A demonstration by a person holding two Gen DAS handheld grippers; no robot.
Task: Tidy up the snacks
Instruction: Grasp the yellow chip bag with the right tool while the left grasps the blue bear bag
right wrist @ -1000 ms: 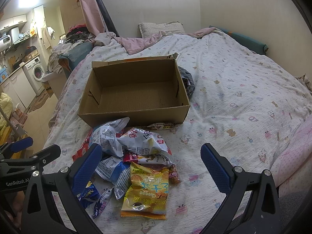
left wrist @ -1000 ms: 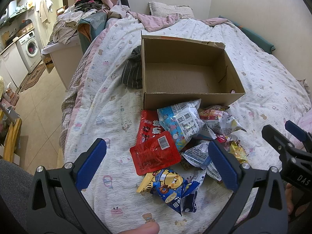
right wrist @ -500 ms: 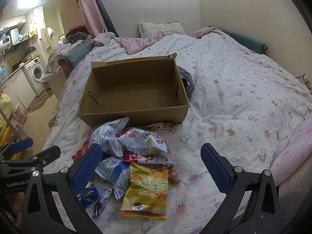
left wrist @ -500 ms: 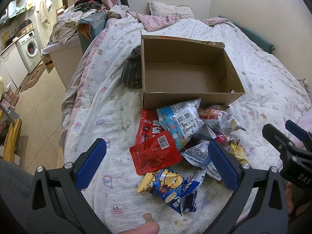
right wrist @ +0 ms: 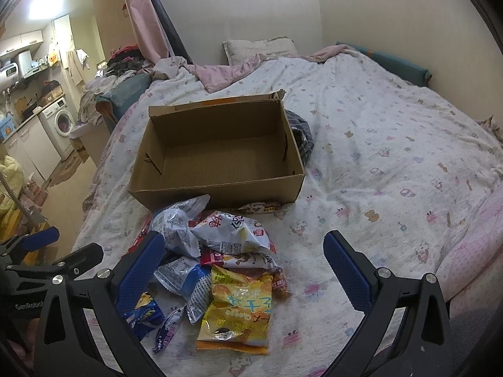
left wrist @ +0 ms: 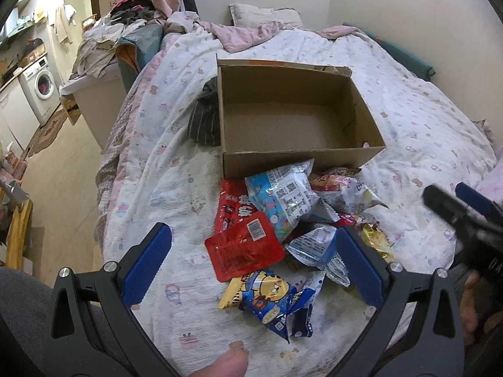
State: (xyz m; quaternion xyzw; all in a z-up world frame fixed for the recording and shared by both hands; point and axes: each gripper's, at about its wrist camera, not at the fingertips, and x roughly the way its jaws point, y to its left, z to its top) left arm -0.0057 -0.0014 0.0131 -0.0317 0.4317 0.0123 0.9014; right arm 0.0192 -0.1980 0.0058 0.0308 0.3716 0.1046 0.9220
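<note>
An empty open cardboard box (left wrist: pixel 292 122) (right wrist: pixel 220 154) sits on the bed. A pile of snack packets lies in front of it: a red pouch (left wrist: pixel 245 248), a blue-and-white bag (left wrist: pixel 283 198), a blue cartoon packet (left wrist: pixel 270 301), a yellow cheese packet (right wrist: pixel 239 308) and a white bag (right wrist: pixel 232 229). My left gripper (left wrist: pixel 251 260) is open and empty, hovering over the near side of the pile. My right gripper (right wrist: pixel 245 267) is open and empty, just above the yellow packet. The right gripper also shows at the right edge of the left wrist view (left wrist: pixel 462 220).
The bed has a white patterned sheet (right wrist: pixel 377 144). A dark striped cloth (left wrist: pixel 204 119) lies beside the box. A pillow (right wrist: pixel 257 47) and pink blanket lie at the far end. The bed's left edge drops to the floor, with a washing machine (left wrist: pixel 41 84) beyond.
Both grippers have held nearly still. The right gripper has shifted slightly in the left wrist view.
</note>
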